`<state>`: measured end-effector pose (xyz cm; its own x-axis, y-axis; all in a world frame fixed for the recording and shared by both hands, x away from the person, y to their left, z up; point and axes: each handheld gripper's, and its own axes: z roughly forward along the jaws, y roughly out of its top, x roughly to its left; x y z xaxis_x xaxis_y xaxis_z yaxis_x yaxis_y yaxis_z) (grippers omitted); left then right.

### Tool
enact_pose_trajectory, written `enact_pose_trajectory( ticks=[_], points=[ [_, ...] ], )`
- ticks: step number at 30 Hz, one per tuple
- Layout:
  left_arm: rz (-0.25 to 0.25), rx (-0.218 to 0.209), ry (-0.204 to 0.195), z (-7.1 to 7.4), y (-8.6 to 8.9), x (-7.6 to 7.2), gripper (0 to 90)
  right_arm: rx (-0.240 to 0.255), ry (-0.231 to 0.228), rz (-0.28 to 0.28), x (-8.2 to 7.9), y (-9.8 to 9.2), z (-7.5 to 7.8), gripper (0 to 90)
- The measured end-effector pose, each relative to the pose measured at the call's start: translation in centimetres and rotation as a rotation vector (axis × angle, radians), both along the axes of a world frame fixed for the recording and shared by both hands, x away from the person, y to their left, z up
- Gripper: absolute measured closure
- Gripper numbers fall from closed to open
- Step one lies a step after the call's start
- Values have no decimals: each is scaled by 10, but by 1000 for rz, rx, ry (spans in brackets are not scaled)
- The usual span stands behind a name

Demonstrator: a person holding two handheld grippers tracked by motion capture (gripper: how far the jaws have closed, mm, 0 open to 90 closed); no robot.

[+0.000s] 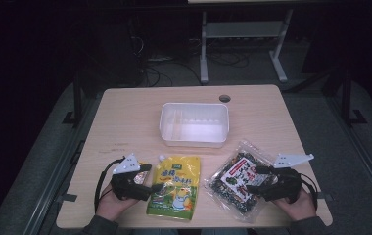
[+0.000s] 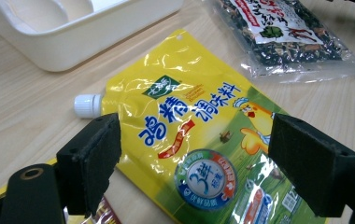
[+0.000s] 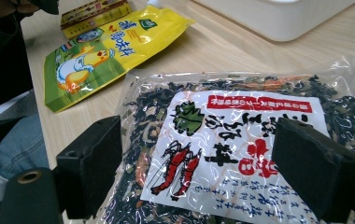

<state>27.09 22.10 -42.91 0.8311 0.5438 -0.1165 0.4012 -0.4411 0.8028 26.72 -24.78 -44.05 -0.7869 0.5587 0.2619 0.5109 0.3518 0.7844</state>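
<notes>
1. The left gripper [image 1: 151,177] hangs with jaws spread over the yellow pouch [image 1: 175,186], at 7 o'clock from the white tub [image 1: 194,124].
2. The right gripper [image 1: 255,178], jaws also spread, straddles the clear seaweed bag [image 1: 233,181] at the tub's 5 o'clock.
3. Both packs look slick; a shallow pinch could likely slip off the film, or crease and drag it across the table [image 1: 125,117].
4. A small box [image 3: 94,13] beyond the pouch is partly hidden, and the print is too small to read.
</notes>
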Motion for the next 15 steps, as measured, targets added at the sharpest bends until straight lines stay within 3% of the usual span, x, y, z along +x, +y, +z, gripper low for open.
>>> enact_pose_trajectory(
  ticks=[10,15],
  points=[
    [-36,12,2,1,-12,-3,173,8,-4,-21,0,-5,5,152],
    [-79,22,-1,8,-31,-3,176,30,0,-80,3,-13,13,153]
  ],
)
